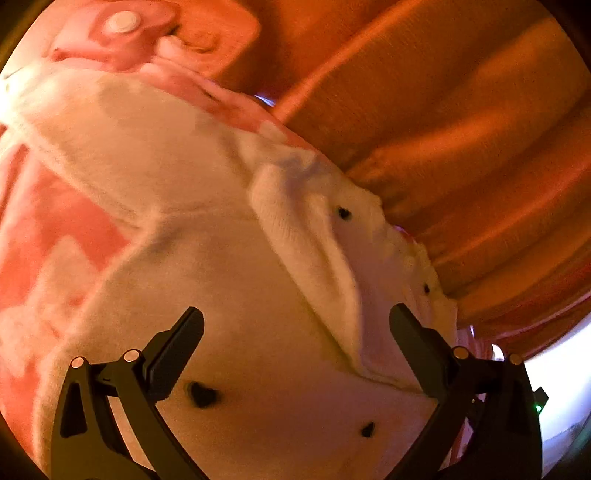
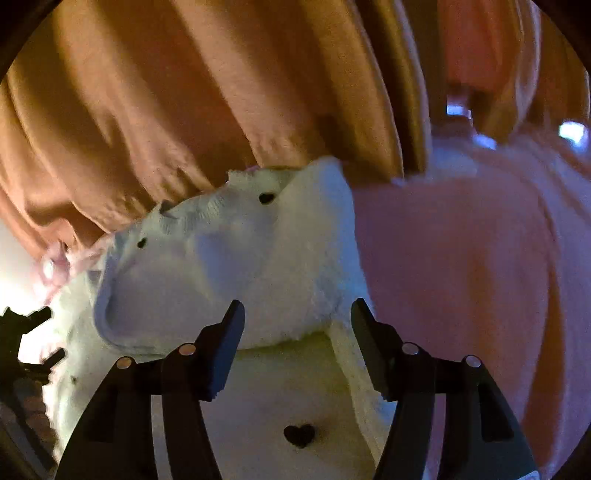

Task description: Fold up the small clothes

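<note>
A small white knit garment point(image 1: 240, 258) dotted with little black hearts point(image 1: 202, 394) lies spread under my left gripper point(image 1: 297, 314). That gripper hangs open above it with only flat cloth below the gap. A folded strip of the garment point(image 1: 314, 251) runs up between the fingers. In the right wrist view the same garment point(image 2: 229, 266) has a flap folded over on itself. The flap's lower edge lies just ahead of my right gripper point(image 2: 298, 306), which is open; its pads press on nothing. One black heart point(image 2: 299, 435) shows below the jaws.
A pink and white blanket point(image 1: 55, 229) lies under the garment and reaches away as a pink surface point(image 2: 461, 277). Orange curtain folds point(image 1: 443, 110) point(image 2: 184, 92) hang right behind the garment's far edge. A pink item with a round white button point(image 1: 122, 22) sits at the far left.
</note>
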The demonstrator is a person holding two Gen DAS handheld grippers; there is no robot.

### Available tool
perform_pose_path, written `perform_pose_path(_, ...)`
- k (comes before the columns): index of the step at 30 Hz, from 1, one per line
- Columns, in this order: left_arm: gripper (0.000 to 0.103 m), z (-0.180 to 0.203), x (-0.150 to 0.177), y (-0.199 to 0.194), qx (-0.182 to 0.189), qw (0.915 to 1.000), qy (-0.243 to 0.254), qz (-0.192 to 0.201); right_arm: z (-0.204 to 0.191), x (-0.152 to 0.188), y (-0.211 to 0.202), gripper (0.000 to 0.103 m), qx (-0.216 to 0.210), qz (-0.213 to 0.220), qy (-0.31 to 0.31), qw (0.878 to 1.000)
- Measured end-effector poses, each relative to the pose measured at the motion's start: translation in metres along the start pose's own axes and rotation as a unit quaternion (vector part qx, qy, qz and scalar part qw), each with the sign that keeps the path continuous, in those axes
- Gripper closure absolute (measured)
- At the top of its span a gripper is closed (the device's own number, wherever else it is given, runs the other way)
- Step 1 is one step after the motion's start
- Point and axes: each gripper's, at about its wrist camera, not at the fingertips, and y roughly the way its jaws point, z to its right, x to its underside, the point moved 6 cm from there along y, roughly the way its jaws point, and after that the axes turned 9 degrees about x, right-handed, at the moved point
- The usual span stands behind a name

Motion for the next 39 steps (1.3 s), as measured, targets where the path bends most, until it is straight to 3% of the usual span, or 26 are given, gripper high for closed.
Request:
perform_pose_path(3,0.005,0.014,0.010,0.002,0.007,0.9998,0.016,-0.003,-0.016,0.009,-0.001,0.043,-0.074,-0.019,0.010,0.997)
perform_pose_path(9,0.005,0.025,0.020,0.021,-0.018,0.9991,0.033,-0.021,-0.025,0.021,0.023,0.043,-0.135,-0.080,0.068,0.985)
perform_pose_path(12,0.005,0.031,0.021,0.027,-0.022,0.9988,0.038,-0.022,-0.014,0.023,0.030,0.049,-0.122,-0.080,0.078,0.986)
perform_pose_path(16,0.005,0.029,0.024,0.023,-0.031,0.9977,0.055,-0.023,0.043,0.000,0.032,0.076,-0.058,-0.024,0.134,0.989)
perform_pose_path(19,0.005,0.019,0.025,0.013,-0.047,0.9956,0.078,-0.021,0.066,0.004,0.026,0.080,-0.026,-0.027,0.157,0.987)
perform_pose_path(21,0.005,0.003,0.027,0.005,-0.064,0.9940,0.087,-0.020,0.064,0.013,0.011,0.072,0.010,-0.020,0.141,0.990)
perform_pose_path(23,0.005,-0.008,0.030,0.000,-0.067,0.9940,0.084,-0.022,0.043,0.021,-0.009,0.067,0.031,-0.005,0.115,0.993)
perform_pose_path(26,0.005,-0.020,0.031,-0.005,-0.061,0.9958,0.067,-0.018,-0.030,0.023,-0.024,0.059,-0.029,0.005,0.036,0.999)
perform_pose_path(27,0.005,-0.021,0.030,-0.006,-0.056,0.9965,0.059,-0.019,-0.057,0.024,-0.023,0.050,-0.053,-0.005,0.006,0.999)
perform_pose_path(30,0.005,-0.018,0.027,-0.012,-0.035,0.9976,0.057,-0.017,-0.154,0.026,0.005,0.049,-0.145,-0.054,-0.081,0.985)
perform_pose_path(35,0.005,-0.015,0.015,-0.028,-0.019,0.9975,0.068,0.007,-0.225,0.023,0.072,0.051,-0.138,-0.105,-0.162,0.972)
perform_pose_path(36,0.005,-0.016,0.012,-0.029,-0.015,0.9978,0.064,0.007,-0.232,0.026,0.082,0.056,-0.139,-0.119,-0.172,0.968)
perform_pose_path(37,0.005,-0.016,0.010,-0.030,-0.011,0.9982,0.059,0.006,-0.237,0.027,0.089,0.080,-0.141,-0.123,-0.177,0.966)
perform_pose_path(38,0.005,-0.018,0.007,-0.032,-0.006,0.9987,0.050,0.005,-0.239,0.024,0.088,0.096,-0.136,-0.118,-0.179,0.967)
perform_pose_path(39,0.005,-0.019,0.005,-0.034,-0.003,0.9990,0.044,0.005,-0.238,0.016,0.083,0.096,-0.129,-0.102,-0.178,0.970)
